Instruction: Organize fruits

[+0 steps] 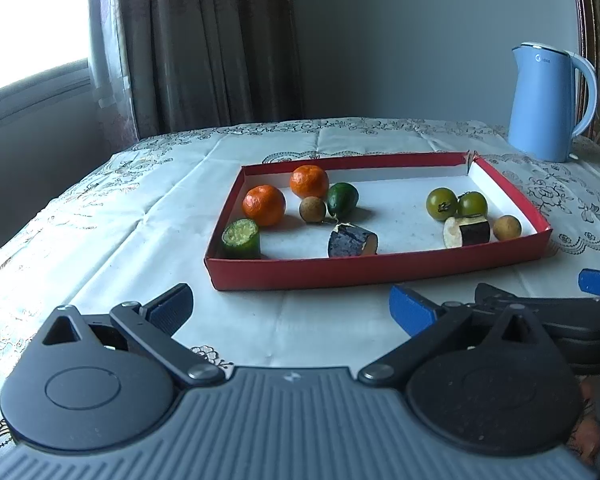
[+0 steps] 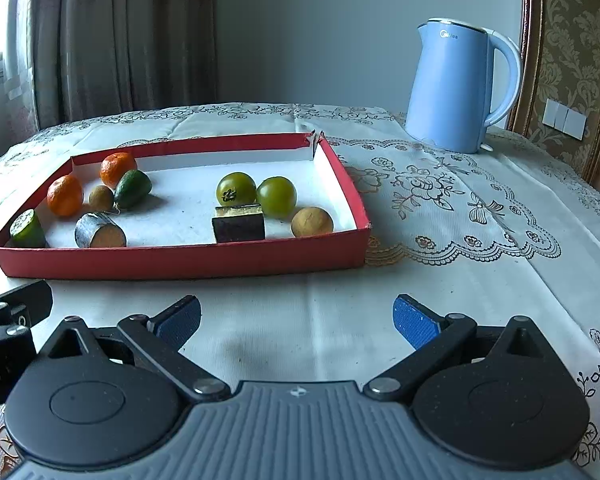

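Both tongs sit nearest, left gripper (image 1: pixel 290 306) and right gripper (image 2: pixel 297 322), spread wide and holding nothing, low over the tablecloth (image 2: pixel 440 280) short of the red tray (image 2: pixel 180 258). Inside it, leftwards, lie a cucumber stub (image 2: pixel 27 229), two tangerines (image 2: pixel 65 195), and an avocado (image 2: pixel 133 188); rightwards, two green tomatoes (image 2: pixel 236 189) cluster. Grouping looks partial, or possibly finished.
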The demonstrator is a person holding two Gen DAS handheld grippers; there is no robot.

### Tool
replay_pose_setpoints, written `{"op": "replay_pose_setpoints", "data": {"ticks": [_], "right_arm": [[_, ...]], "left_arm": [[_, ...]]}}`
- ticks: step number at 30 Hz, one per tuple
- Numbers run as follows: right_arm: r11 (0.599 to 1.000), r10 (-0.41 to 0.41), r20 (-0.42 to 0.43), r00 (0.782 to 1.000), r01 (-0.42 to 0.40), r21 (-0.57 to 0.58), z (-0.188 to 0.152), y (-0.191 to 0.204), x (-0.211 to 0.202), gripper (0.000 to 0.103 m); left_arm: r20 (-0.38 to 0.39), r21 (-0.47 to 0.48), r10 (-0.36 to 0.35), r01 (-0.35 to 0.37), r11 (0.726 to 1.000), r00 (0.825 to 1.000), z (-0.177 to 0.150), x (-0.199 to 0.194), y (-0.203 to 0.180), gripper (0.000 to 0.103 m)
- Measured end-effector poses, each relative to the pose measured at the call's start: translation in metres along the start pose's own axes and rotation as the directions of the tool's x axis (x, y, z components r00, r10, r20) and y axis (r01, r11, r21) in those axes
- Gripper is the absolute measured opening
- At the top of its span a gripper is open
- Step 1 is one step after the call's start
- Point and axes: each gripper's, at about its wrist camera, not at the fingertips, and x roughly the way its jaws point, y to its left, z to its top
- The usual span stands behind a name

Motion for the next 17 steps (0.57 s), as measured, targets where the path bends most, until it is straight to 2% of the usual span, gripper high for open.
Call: {"op": "replay_pose_setpoints", "data": {"ticks": [13,17], "right_arm": [[1.0,0.0,0.002,1.0,0.0,-0.013,0.0004,0.0036,0.001,0.103],[1.0,0.007,0.008,1.0,-0.007,-0.012,0.0,0.0034,-0.0003,0.103]], "left_arm": [[-0.005,-0.013,-0.017,0.017,1.0,1.0,-0.0007,0.0014,0.0039,0.103],[0.035,-0.01,-0.017,0.018,1.0,0.999,-0.0026,-0.0046,0.0038,0.103]]}}
